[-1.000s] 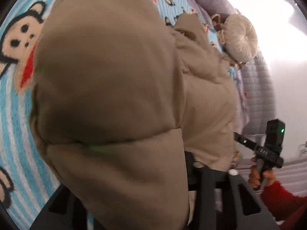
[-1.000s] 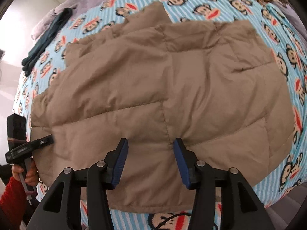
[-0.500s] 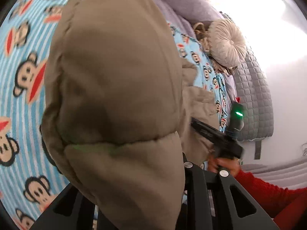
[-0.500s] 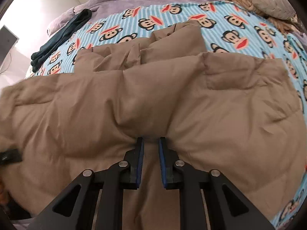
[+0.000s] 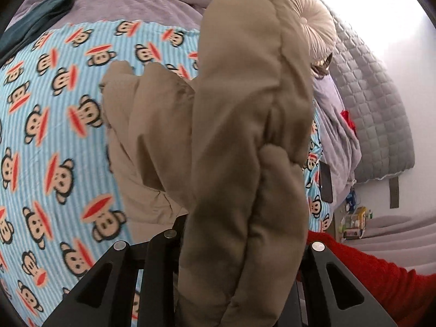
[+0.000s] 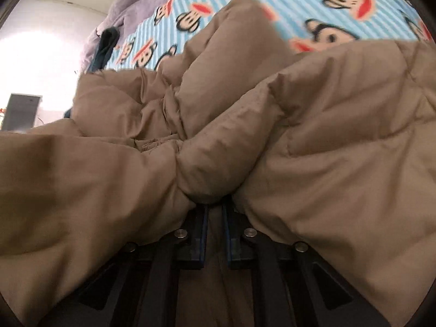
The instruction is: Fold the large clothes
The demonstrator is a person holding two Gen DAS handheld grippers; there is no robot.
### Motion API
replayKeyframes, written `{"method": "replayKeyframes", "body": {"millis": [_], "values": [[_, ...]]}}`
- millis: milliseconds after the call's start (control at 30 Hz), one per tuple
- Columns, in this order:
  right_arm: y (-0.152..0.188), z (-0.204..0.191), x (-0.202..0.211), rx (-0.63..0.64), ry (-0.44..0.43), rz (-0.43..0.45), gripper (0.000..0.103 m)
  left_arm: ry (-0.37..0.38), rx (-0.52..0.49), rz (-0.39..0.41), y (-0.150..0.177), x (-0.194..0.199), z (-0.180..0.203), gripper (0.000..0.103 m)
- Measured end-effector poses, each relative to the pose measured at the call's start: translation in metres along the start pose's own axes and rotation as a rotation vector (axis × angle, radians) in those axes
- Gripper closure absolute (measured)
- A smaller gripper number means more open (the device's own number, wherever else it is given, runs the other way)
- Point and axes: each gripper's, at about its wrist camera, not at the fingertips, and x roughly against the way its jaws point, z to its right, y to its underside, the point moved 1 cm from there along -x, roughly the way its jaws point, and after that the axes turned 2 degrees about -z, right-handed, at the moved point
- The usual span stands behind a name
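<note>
Both grippers now hold the tan puffer jacket [image 6: 313, 125], which a second ago lay flat on the monkey-print blanket [image 5: 54, 136]. The right gripper [image 6: 215, 209], open over the hem then, has its blue-edged jaws pinched on a bunched roll of padding at 6 o'clock in its view. The left gripper [image 5: 237, 259] has its jaws hidden behind a thick wad of jacket they appear to clamp, and that wad has swung upright, from 6 to 12 o'clock. Part of the garment stays on the blanket, around 9 o'clock. So the near edge is lifted and likely being carried over toward the collar, the first fold under way. A round cream cushion [image 5: 316, 30] sits at 1 o'clock.
</note>
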Motion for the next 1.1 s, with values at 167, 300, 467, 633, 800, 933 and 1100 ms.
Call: {"method": "replayKeyframes", "body": {"millis": [167, 300, 467, 633, 800, 933, 1100], "values": [[0.017, 0.041, 0.075, 0.014, 0.032, 0.074, 0.091, -0.006, -0.019, -0.073, -0.009, -0.042, 0.035, 0.07], [0.049, 0.097, 0.121, -0.091, 0.056, 0.129, 0.091, 0.109, -0.009, -0.145, -0.022, -0.09, 0.049, 0.054], [0.084, 0.139, 0.145, -0.169, 0.073, 0.159, 0.091, 0.228, -0.035, -0.204, -0.034, -0.143, 0.064, 0.033], [0.117, 0.162, 0.162, -0.24, 0.05, 0.184, 0.042, 0.344, -0.001, -0.278, -0.051, -0.187, 0.073, 0.033], [0.152, 0.159, 0.186, -0.216, 0.005, 0.207, 0.039, 0.276, -0.027, -0.285, -0.069, -0.219, 0.085, 0.033], [0.181, 0.146, 0.215, -0.166, -0.104, 0.247, 0.03, 0.236, -0.071, -0.297, -0.071, -0.232, 0.091, 0.033], [0.178, 0.116, 0.218, -0.097, -0.229, 0.242, 0.023, 0.211, -0.074, -0.301, -0.072, -0.235, 0.095, 0.033]]}}
